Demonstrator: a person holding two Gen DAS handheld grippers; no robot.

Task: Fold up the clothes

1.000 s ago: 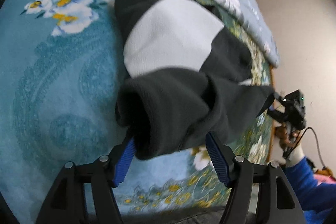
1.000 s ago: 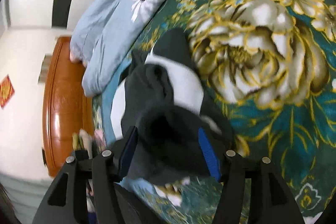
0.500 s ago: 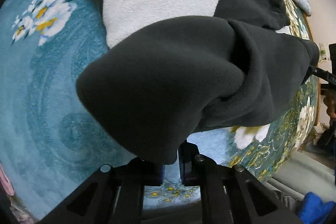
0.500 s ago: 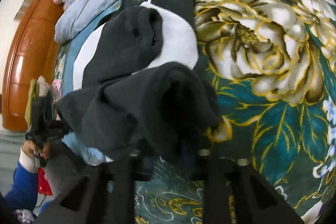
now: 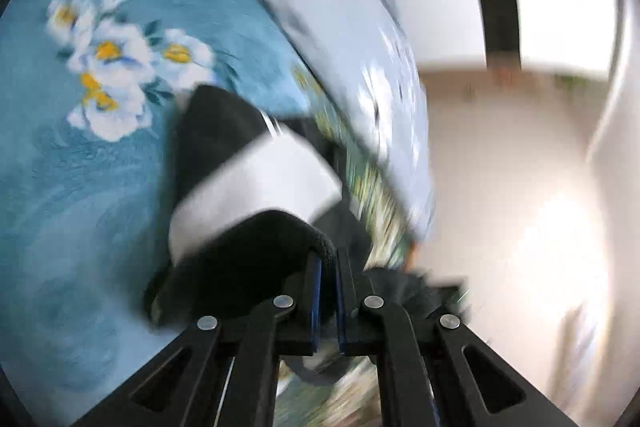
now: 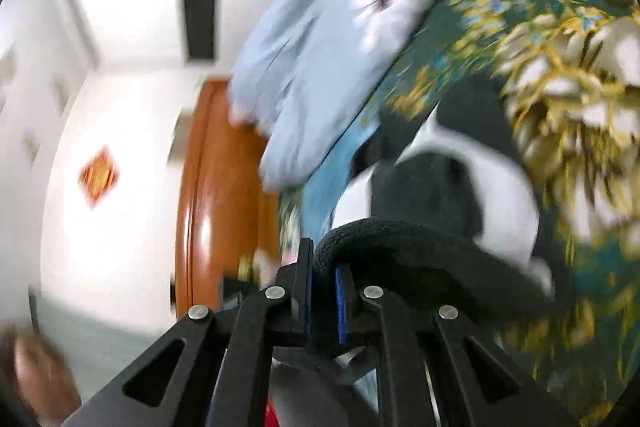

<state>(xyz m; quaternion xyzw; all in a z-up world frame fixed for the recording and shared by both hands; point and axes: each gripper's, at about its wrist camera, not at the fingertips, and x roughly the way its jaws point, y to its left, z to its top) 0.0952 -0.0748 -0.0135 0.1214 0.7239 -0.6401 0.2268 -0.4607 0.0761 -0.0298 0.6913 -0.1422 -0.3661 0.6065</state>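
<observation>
The left gripper (image 5: 329,259) is seen clamped on a dark edge of the black-and-white fleece garment (image 5: 256,183), jaws nearly together with the fabric pinched between the blue pads. The right gripper (image 6: 322,263) is likewise closed onto a rolled black hem of the same garment (image 6: 436,223), the hem curling over the right finger. Taking the garment as landmark: it is lifted at the near end by both grippers, while its far end, a white band between black sections, is laid on the floral bedspread (image 5: 80,147). In the left wrist view teal cloth with white-and-yellow flowers is found left of the garment; in the right wrist view dark green cloth with large gold-and-cream blooms (image 6: 568,99) is found to its right. Beyond the garment's far end a pale blue quilt (image 5: 352,27) with a white daisy print is bunched along the bed. Past the quilt in the right wrist view, left of the garment, a polished brown wooden headboard (image 6: 216,203) is seen, and further left a white wall with a red diamond-shaped decoration (image 6: 98,175). Both views are motion-blurred, so finer fabric detail cannot be told. A blurred skin-toned shape is noted at the right view's lower left corner; what it is cannot be told.
</observation>
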